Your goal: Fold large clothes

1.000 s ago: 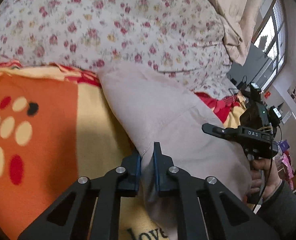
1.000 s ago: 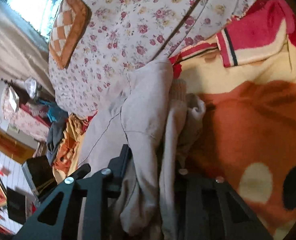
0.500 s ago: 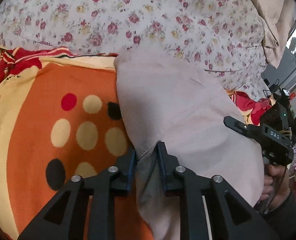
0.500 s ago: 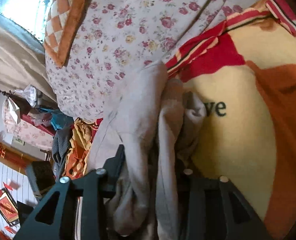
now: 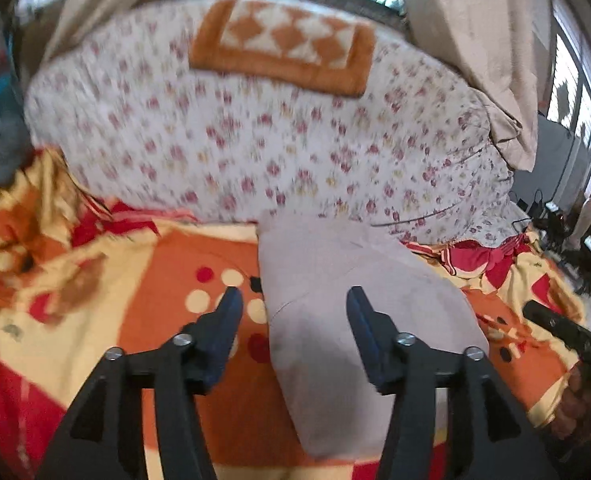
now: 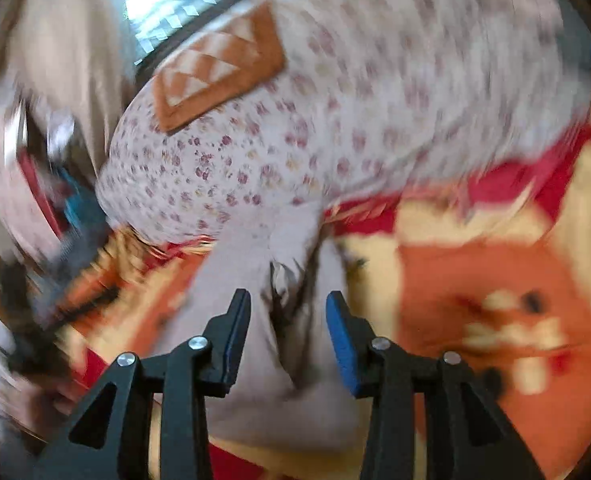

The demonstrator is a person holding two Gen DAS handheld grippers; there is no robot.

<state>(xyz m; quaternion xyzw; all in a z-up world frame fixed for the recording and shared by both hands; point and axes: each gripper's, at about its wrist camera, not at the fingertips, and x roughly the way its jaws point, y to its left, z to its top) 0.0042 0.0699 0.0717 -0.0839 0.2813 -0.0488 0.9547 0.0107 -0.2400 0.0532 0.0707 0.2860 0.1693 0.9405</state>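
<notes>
A pale pinkish-beige garment point(image 5: 335, 304) lies folded lengthwise on the orange, red and yellow blanket point(image 5: 143, 312). My left gripper point(image 5: 293, 300) is open and empty, raised above the garment's near end, its fingers apart on either side of it. In the right wrist view the same garment point(image 6: 263, 320) lies below my right gripper point(image 6: 288, 303), which is open and empty, with bunched folds between and beyond its fingers. The right gripper's black body point(image 5: 563, 332) shows at the right edge of the left wrist view. Both views are motion-blurred.
A large floral quilt point(image 5: 255, 132) is heaped behind the garment, with an orange and white diamond-pattern cushion point(image 5: 283, 44) on top. Beige curtains point(image 5: 475, 40) and windows stand behind. Cluttered furniture point(image 5: 567, 232) is at the far right.
Both grippers have let go of the garment and opened. Both have lifted and pulled back, so the garment now lies on the blanket below them.
</notes>
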